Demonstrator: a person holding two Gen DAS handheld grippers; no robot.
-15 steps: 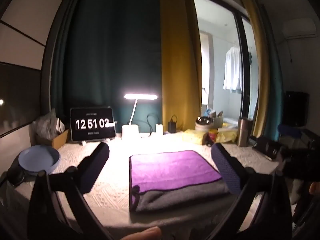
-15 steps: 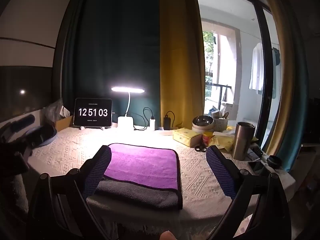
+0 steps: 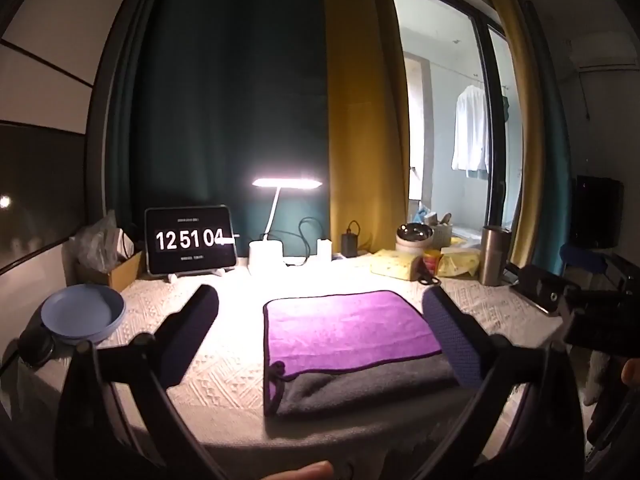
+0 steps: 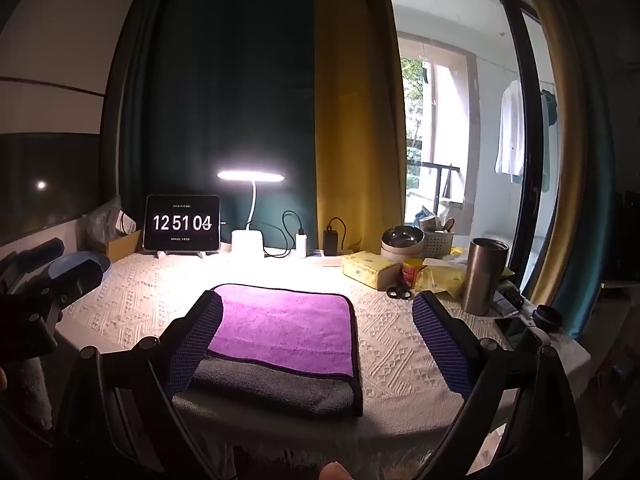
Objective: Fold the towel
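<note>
Both the left gripper (image 3: 320, 312) and right gripper (image 4: 318, 310) hang released above the table. Grasp the towel (image 4: 280, 332) by its near corners, then fold evenly.

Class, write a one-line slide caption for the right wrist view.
Right gripper, jaws open, faces a folded purple-and-grey towel on a white patterned tablecloth, lit by a desk lamp.

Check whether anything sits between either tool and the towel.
Nothing visible does. The folded purple-and-grey towel lies directly ahead of the open left tool and open right tool, with only bare tablecloth around it.
</note>
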